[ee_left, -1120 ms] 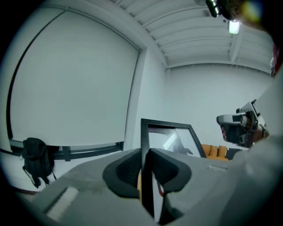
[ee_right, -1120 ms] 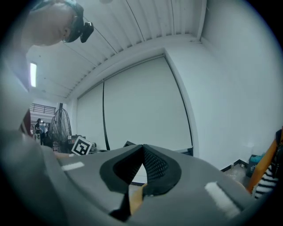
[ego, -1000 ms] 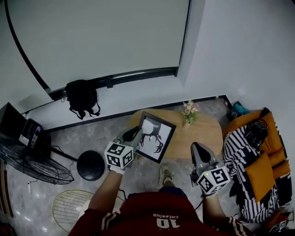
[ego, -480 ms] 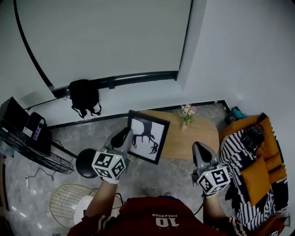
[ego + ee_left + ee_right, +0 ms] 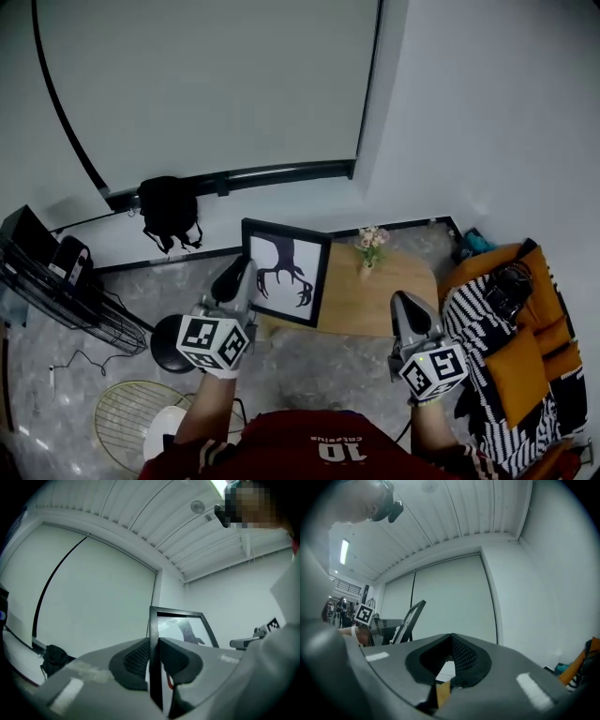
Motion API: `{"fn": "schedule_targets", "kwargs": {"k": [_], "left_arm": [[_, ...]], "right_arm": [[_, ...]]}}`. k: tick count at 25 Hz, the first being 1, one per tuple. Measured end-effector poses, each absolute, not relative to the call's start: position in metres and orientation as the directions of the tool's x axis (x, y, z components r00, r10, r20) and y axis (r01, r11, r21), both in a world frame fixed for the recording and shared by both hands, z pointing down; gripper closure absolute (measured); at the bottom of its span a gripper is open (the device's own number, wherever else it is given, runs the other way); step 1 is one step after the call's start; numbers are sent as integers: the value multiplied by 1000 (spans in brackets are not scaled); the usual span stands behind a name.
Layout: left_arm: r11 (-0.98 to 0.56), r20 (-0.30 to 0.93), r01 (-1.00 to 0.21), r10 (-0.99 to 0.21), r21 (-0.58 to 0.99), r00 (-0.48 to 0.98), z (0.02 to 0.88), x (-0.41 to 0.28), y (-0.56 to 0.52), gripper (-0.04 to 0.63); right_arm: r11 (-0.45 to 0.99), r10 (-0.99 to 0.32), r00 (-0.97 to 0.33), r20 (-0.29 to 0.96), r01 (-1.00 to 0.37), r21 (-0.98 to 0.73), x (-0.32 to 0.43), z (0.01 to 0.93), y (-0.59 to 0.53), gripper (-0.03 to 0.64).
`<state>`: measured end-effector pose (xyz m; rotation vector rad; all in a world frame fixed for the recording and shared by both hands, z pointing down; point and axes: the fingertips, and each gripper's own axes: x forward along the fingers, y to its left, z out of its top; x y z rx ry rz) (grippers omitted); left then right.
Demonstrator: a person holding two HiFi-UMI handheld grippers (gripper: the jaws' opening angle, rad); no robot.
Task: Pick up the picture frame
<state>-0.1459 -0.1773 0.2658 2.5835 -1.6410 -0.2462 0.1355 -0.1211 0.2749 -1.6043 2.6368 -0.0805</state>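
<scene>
The picture frame [image 5: 284,272], black-edged with a dark antler print on white, hangs upright in the air over the left end of the wooden table [image 5: 398,302]. My left gripper [image 5: 242,274] is shut on its left edge. In the left gripper view the black edge of the frame [image 5: 183,626] runs up between the two pads of that gripper [image 5: 153,651]. My right gripper [image 5: 403,307] hovers apart at the right, its jaws shut with nothing in them [image 5: 451,641]. The right gripper view shows the frame [image 5: 410,616] edge-on at the left.
A small vase of flowers [image 5: 368,246] stands on the table behind the frame. An orange sofa with a striped blanket [image 5: 497,328] is at the right. On the floor at the left are a black round stool [image 5: 167,339], a wire fan guard [image 5: 127,427] and a black bag [image 5: 169,204].
The left gripper has lifted the frame off the table and tilted it upright, moving it up and left. The right gripper has risen a little.
</scene>
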Motion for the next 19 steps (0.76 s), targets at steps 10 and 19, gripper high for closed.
{"fn": "schedule_targets", "kwargs": {"k": [10,19], "left_arm": [[-368,-118,-923,-927,111,355,251,-164,-175,525],[-345,-99,-935,-936,80,337,260,-171,-171,525]], "right_arm": [[436,-900,-435,-32,-898,-67,142,269,-126,618],[415,-910,-414,-29,-909,-47,143,268,-129,618]]}}
